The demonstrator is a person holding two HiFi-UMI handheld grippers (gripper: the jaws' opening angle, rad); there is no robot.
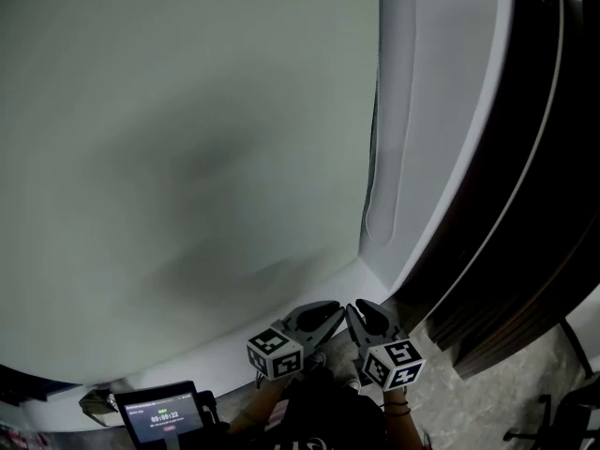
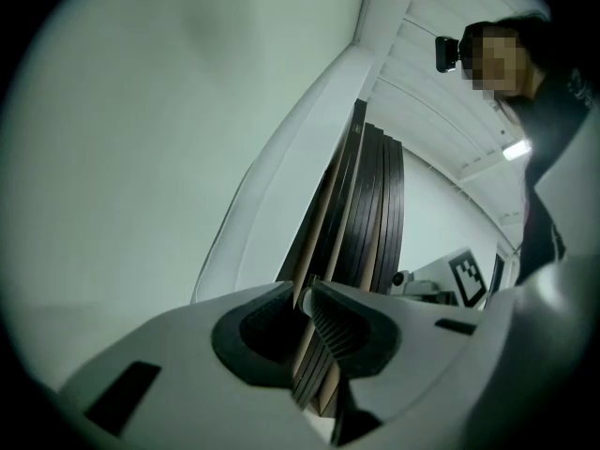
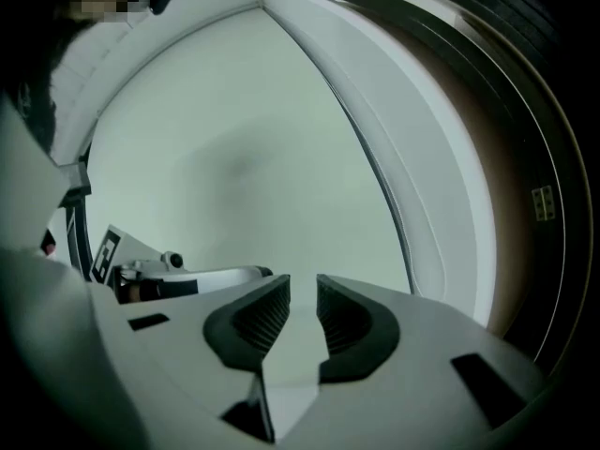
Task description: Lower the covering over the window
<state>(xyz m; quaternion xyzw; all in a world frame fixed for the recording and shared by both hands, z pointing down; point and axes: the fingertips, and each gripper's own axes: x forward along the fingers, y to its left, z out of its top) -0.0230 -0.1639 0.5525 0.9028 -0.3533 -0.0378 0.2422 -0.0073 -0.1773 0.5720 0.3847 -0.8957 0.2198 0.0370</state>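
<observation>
The pale window covering [image 1: 187, 157] hangs down over nearly the whole pane, and its lower edge reaches the white sill [image 1: 309, 284]. It also fills the background in the right gripper view as the covering [image 3: 244, 176]. Both grippers are low, side by side near the sill's right corner. My left gripper [image 1: 330, 309] has its jaws almost together on a small white piece of pull cord [image 2: 305, 292]. My right gripper [image 1: 364, 309] stands open, and there is only bare covering behind the gap in the right gripper view [image 3: 303, 293].
A white window frame [image 1: 422, 157] runs up the right side, with a dark ribbed wall panel [image 1: 525, 204] beyond it. A small device with a lit screen [image 1: 161, 412] sits at the bottom left. Dark chair legs [image 1: 548, 420] stand on the floor at the bottom right.
</observation>
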